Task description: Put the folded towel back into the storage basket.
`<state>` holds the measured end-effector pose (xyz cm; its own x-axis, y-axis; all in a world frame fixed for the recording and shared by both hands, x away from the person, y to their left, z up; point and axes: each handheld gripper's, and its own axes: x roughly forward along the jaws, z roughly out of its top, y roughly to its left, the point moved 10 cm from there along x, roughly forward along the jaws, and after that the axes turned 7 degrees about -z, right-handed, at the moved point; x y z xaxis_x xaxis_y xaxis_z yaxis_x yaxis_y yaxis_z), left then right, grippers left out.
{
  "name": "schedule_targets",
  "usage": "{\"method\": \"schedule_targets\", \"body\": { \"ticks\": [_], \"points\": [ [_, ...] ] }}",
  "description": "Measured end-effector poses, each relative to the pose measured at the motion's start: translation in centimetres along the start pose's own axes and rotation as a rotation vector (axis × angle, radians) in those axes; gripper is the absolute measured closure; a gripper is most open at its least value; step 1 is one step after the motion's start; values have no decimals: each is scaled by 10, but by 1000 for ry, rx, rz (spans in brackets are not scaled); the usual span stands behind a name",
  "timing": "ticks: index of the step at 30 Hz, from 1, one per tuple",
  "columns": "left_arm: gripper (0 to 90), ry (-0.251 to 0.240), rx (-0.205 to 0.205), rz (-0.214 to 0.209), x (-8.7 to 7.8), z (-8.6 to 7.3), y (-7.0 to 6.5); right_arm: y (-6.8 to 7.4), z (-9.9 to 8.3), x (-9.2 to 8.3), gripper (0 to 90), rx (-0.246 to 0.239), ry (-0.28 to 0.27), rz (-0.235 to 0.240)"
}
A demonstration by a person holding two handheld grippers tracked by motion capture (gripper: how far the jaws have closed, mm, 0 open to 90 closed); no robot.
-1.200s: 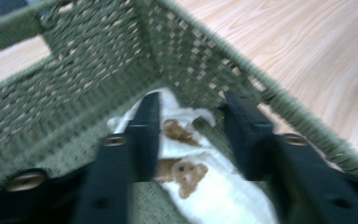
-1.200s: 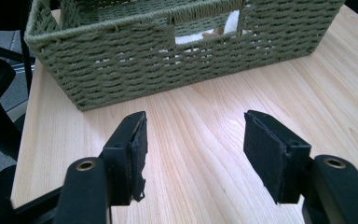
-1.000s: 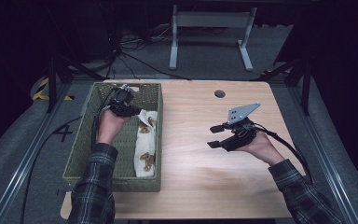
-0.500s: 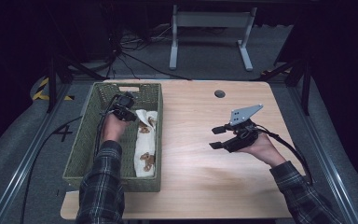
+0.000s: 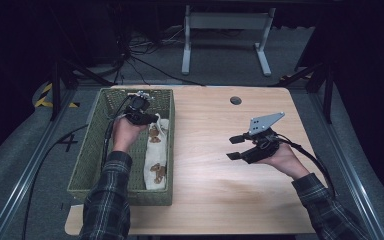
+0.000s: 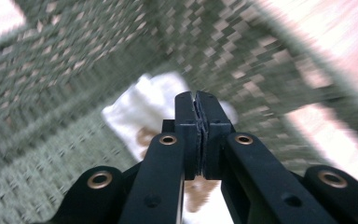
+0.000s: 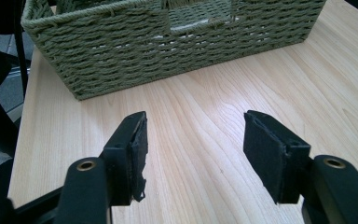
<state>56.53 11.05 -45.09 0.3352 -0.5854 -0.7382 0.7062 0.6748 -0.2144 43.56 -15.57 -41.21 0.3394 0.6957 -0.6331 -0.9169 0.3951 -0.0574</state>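
Left gripper (image 5: 141, 116), jaws shut on nothing, hangs over the cloth (image 5: 156, 162) lying in the basket (image 5: 87, 165) at nine o'clock; right gripper (image 5: 244, 148) waits open. Closed jaws risk shoving, not grasping, cloth.

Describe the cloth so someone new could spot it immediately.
Find the green woven basket on the left part of the wooden table. Along its right inner wall lies the white cloth, the basket's one pale thing, with brown printed patches.
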Motion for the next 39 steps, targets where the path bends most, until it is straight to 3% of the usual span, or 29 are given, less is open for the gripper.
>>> {"method": "schedule_targets", "body": {
  "ticks": [6, 8, 9, 11, 12, 14, 15, 16, 19, 21, 23, 25, 26, 27, 35, 39],
  "points": [
    [808, -82, 72, -74, -23, 18, -36, -2, -3, -3, 402, -2, 12, -14],
    [772, -88, 94, -85, -26, 21, -50, -3, -6, -5, 402, -3, 12, -23],
    [751, -88, 94, -85, -26, 21, -50, -3, -6, -5, 402, -3, 12, -23],
    [727, -89, 119, -103, -27, 23, -64, -5, -9, -7, 402, 1, 15, -28],
    [684, -93, 140, -118, -26, 25, -78, -6, -14, -9, 402, 17, 13, -32],
    [655, -101, 147, -137, -24, 27, -92, -7, -18, -11, 401, 22, 13, -39],
    [643, -101, 147, -137, -24, 27, -92, -7, -18, -11, 401, 22, 13, -39],
    [621, -105, 157, -151, -22, 28, -105, -8, -23, -15, 398, 34, 12, -42],
    [572, -107, 169, -168, -18, 30, -124, -11, -30, -19, 393, 36, 14, -51],
    [521, -104, 173, -163, -17, 30, -129, -12, -35, -23, 387, 44, 14, -56],
    [491, -99, 192, -156, -11, 29, -146, -15, -40, -27, 379, 34, 22, -67],
    [472, -93, 193, -155, -9, 28, -151, -15, -43, -30, 379, 35, 25, -73],
    [449, -96, 201, -158, -4, 27, -162, -17, -51, -35, 375, 40, 29, -74],
    [442, -96, 201, -158, -4, 27, -162, -17, -51, -35, 375, 40, 29, -74],
    [374, -53, 245, -127, 25, 17, -204, -20, -89, -48, 368, 48, 63, -119],
    [347, -46, 266, -146, 43, 11, -224, -20, -105, -52, 359, 67, 68, -135]
  ]
}}
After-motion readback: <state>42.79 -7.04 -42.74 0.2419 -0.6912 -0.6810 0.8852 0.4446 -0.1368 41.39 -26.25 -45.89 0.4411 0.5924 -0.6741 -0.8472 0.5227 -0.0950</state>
